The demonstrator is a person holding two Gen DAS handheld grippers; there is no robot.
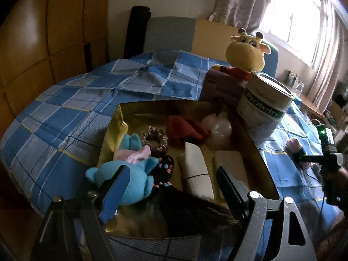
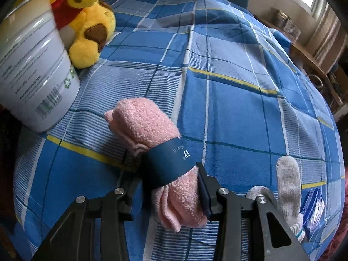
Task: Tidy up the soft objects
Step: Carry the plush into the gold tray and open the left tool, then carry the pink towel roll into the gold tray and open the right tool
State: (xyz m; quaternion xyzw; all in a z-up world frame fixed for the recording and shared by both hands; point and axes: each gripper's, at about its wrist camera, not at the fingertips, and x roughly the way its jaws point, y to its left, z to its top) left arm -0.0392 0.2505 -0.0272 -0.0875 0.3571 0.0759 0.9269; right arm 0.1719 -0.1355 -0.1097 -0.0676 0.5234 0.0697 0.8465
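Note:
A gold-lined box (image 1: 111, 130) lies on the bed and holds a blue plush (image 1: 130, 174), a scrunchie (image 1: 155, 140), a red cloth (image 1: 184, 130), a clear bag (image 1: 217, 128) and two beige rolls (image 1: 196, 171). My left gripper (image 1: 171, 187) is open above the box's near end, empty. My right gripper (image 2: 165, 174) is shut on a rolled pink cloth (image 2: 145, 126) with a dark paper band (image 2: 171, 158), which lies on the checked bedspread (image 2: 228, 97). The right gripper also shows in the left wrist view (image 1: 304, 158), right of the box.
A white protein can (image 1: 265, 106) stands beside the box, and shows in the right wrist view (image 2: 32, 69). A yellow giraffe plush (image 1: 245, 50) sits behind it. A grey sock (image 2: 287, 187) and a blue packet (image 2: 313, 213) lie at the right. A purple box (image 1: 219, 87) stands behind the gold one.

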